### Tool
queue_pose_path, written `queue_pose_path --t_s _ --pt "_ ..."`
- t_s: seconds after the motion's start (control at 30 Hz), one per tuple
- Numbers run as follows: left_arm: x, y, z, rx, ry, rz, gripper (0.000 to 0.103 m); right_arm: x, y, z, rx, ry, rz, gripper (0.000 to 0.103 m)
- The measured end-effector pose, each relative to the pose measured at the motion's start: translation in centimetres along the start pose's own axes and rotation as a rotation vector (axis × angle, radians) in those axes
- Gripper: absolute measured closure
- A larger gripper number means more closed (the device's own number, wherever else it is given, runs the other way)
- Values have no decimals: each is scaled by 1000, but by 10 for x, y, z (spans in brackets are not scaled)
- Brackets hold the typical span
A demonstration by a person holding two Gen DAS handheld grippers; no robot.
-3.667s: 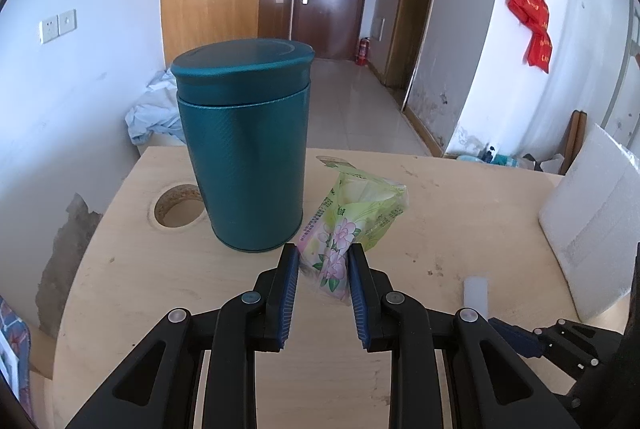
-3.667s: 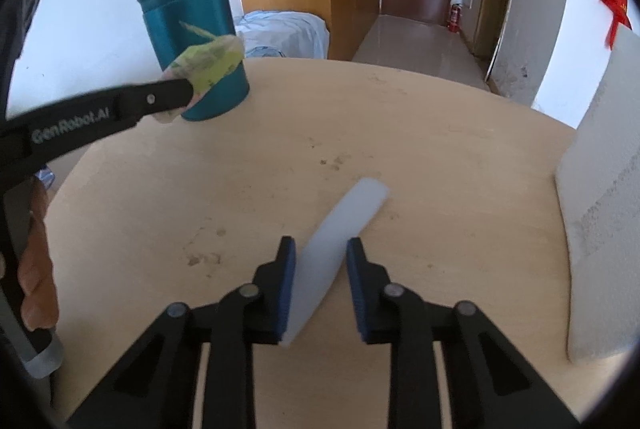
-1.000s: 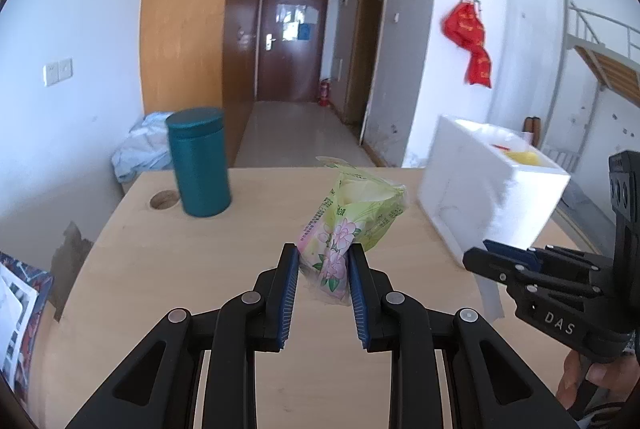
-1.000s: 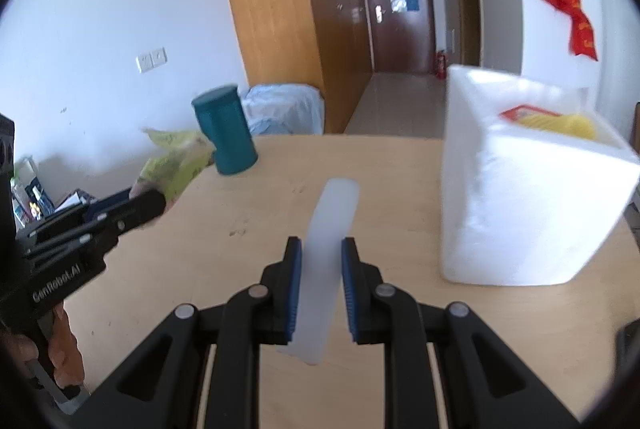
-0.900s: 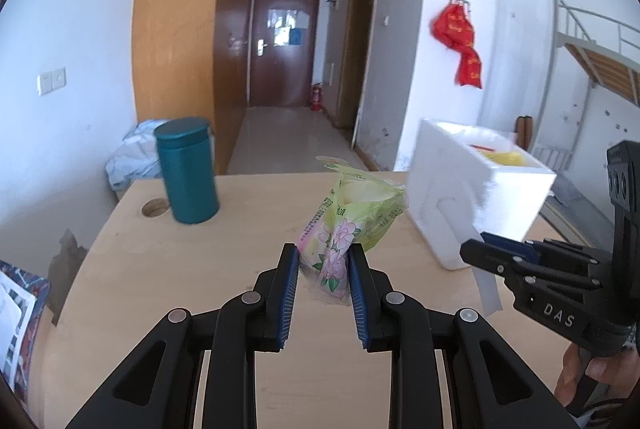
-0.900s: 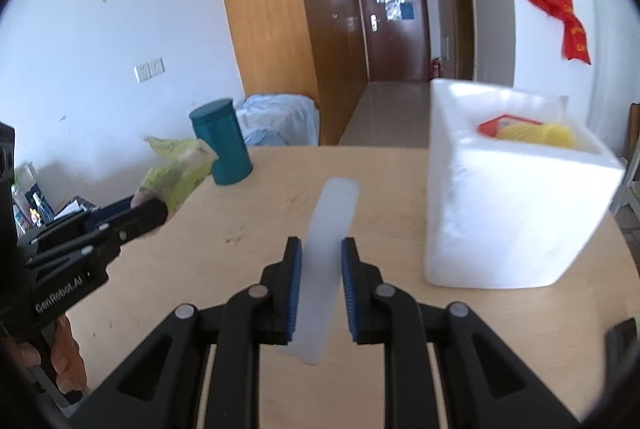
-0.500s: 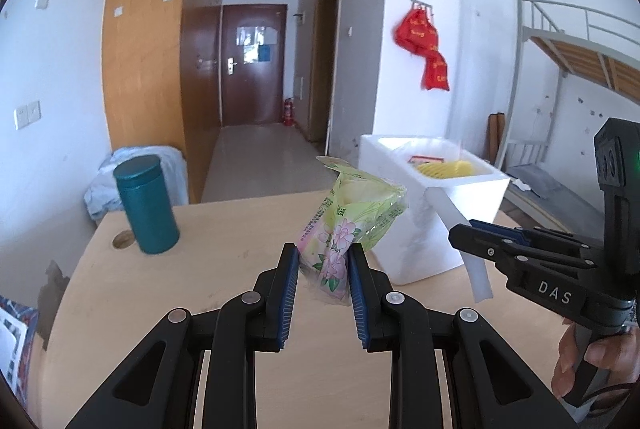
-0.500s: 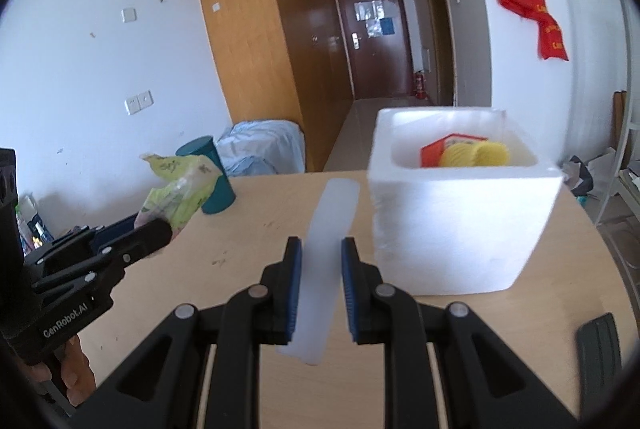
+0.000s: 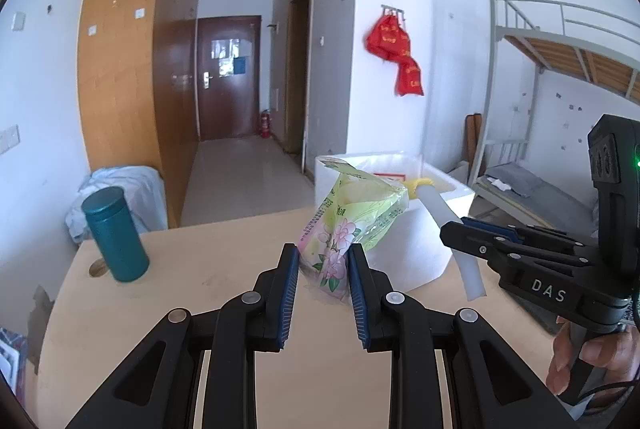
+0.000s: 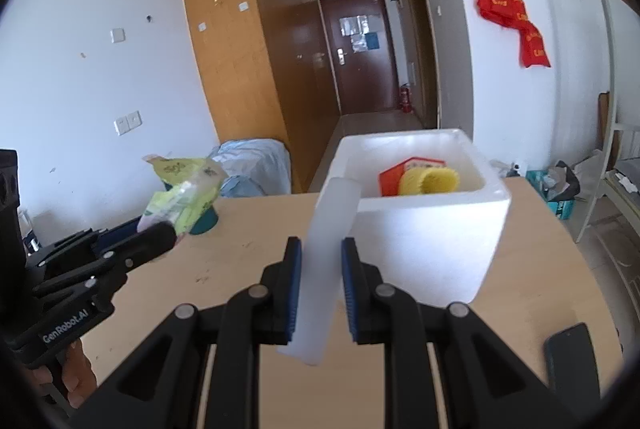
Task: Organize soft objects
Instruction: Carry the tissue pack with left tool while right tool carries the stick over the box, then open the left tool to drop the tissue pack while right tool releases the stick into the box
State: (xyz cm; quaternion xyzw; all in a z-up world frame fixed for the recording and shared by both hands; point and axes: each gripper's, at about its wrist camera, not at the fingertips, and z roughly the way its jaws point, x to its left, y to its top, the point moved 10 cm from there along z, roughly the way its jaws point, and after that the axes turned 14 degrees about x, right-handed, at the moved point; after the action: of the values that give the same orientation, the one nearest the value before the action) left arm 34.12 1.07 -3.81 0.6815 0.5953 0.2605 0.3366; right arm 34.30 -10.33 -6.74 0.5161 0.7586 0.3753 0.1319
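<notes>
Pinching a green, flower-printed soft packet (image 9: 349, 225) between its blue pads, your left claw (image 9: 323, 271) holds it clear above the wooden desk (image 9: 160, 309). Just beyond that packet, past the claw's tips and a little to their right, stands the white foam box (image 9: 404, 249). Your right claw (image 10: 318, 283) is closed on a pale, translucent white strip (image 10: 326, 269), which stands nearly upright between its pads and sticks out both above and below them. Ahead of this claw and to its right, the foam box (image 10: 432, 241) is open-topped, with a yellow ribbed roll (image 10: 430, 181) and a red-orange pack (image 10: 394, 175) inside. Well off to the left claw's left, a teal canister (image 9: 115, 233) stands on the desk beside a round hole (image 9: 98, 269). Near the right claw's right side, a dark phone (image 10: 572, 357) lies flat on the desk.
</notes>
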Motion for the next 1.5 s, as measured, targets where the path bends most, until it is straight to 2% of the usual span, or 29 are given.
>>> queue_pose_path --t_s 0.4,0.6,0.87,1.07,1.23,1.5 --pt "-37 46 -4 -63 -65 57 76 -35 26 -19 -65 -68 18 80" --pt "-47 66 6 -67 -94 66 76 -55 41 -19 -85 -89 35 80" --pt "-56 80 41 -31 -137 60 76 -75 55 -15 -101 -106 54 80" --pt "-63 95 57 -33 -164 66 76 -88 67 -9 -111 -106 79 80" --pt "-67 104 76 -19 -193 65 76 -94 73 4 -106 -81 95 80" --pt "-66 108 120 40 -194 58 76 -102 73 32 -80 -47 128 80"
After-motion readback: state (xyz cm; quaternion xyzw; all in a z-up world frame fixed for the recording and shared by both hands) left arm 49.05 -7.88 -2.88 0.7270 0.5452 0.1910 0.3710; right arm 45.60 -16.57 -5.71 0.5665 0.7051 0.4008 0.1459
